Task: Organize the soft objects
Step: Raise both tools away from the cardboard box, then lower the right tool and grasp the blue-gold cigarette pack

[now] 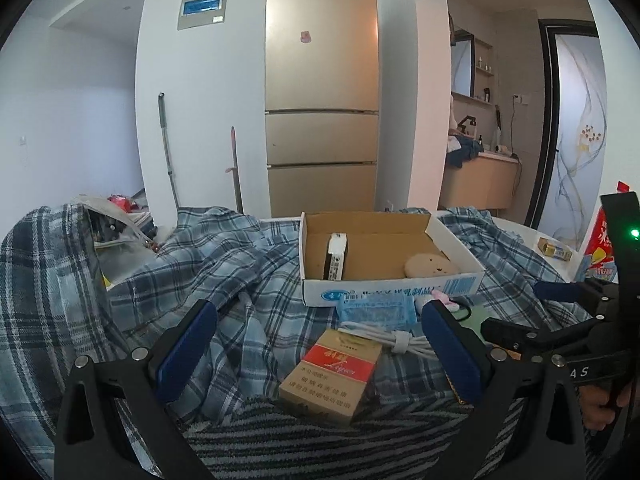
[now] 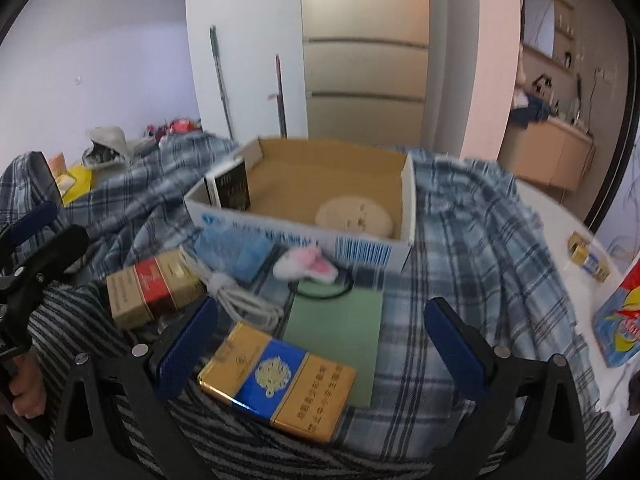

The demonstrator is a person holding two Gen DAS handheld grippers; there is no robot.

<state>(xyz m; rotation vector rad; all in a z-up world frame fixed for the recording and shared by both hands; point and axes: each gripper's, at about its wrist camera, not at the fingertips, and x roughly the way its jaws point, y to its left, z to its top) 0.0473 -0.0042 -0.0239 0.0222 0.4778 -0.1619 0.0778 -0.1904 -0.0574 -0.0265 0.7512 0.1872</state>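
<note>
An open cardboard box (image 1: pixel 388 284) (image 2: pixel 296 236) sits on a plaid cloth. Inside it lie a round beige plush (image 1: pixel 430 266) (image 2: pixel 354 216) and a dark upright pack (image 1: pixel 336 256) (image 2: pixel 230 188). In front of the box lie a blue mask packet (image 1: pixel 374 308) (image 2: pixel 236 250), a pink-and-white plush hair tie (image 2: pixel 304 266) and a white coiled cable (image 1: pixel 394 338) (image 2: pixel 244 300). My left gripper (image 1: pixel 320 354) is open around a red-and-tan cigarette pack (image 1: pixel 332 372) (image 2: pixel 154 286). My right gripper (image 2: pixel 320 350) is open over a gold-and-blue cigarette pack (image 2: pixel 280 384) and also shows in the left wrist view (image 1: pixel 556 292).
A green card (image 2: pixel 340 340) lies under the gold pack. A grey striped cloth (image 1: pixel 320 440) (image 2: pixel 240 448) covers the near edge. A red-and-blue snack bag (image 2: pixel 620 320) (image 1: pixel 604 244) and a small gold box (image 2: pixel 588 258) (image 1: pixel 554 248) lie on the white tabletop at the right. A fridge (image 1: pixel 322 88) stands behind.
</note>
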